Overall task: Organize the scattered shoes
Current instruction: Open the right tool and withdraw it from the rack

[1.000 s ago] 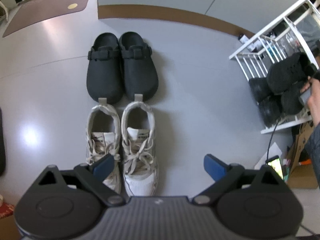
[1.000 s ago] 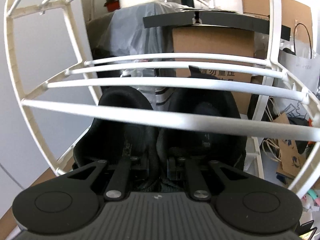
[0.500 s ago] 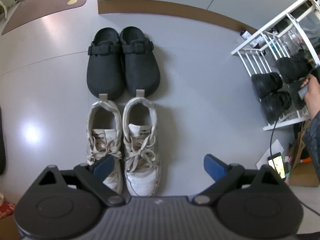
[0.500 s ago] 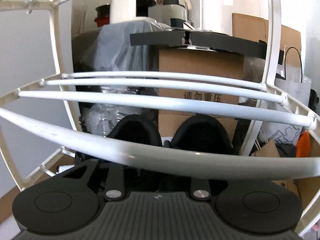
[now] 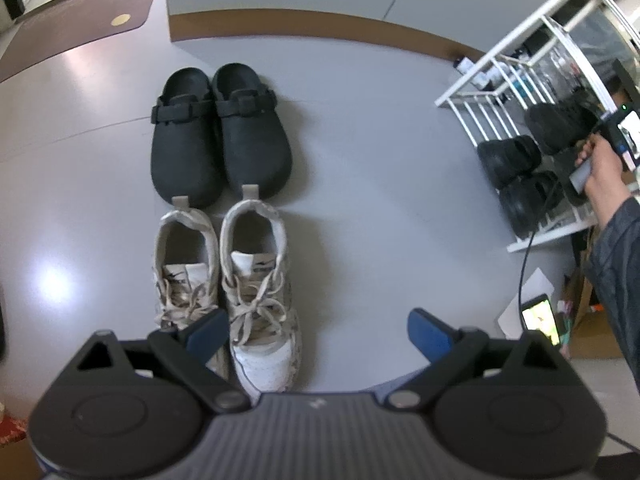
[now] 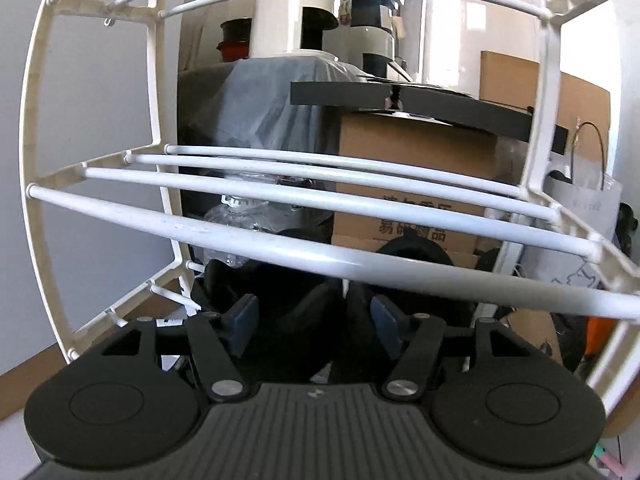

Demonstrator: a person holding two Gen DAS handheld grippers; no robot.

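Note:
In the left wrist view, a pair of black clogs [image 5: 220,136] stands side by side on the grey floor. A pair of white sneakers [image 5: 224,276] stands just below them, heels toward the clogs. My left gripper [image 5: 318,334] hangs open above the sneakers' toes and holds nothing. At the right, a hand [image 5: 600,168] holds my right gripper at the white shoe rack [image 5: 480,96], where several black shoes [image 5: 560,128] lie on the shelves. In the right wrist view my right gripper [image 6: 314,316] is opening. A black shoe [image 6: 412,246] lies between and beyond its blue pads [image 6: 242,318], which stand off it.
White rack bars [image 6: 320,256] cross close above the right gripper. Cardboard boxes [image 6: 416,160] and a covered heap stand behind the rack. A phone [image 5: 540,318], paper and a cable lie on the floor by the rack's foot. A brown mat [image 5: 80,36] lies at the far left.
The right gripper's jaws went from shut on the black shoes to apart, and it drew back a little. The black shoe held at the rack now rests on a shelf. The left gripper stayed put.

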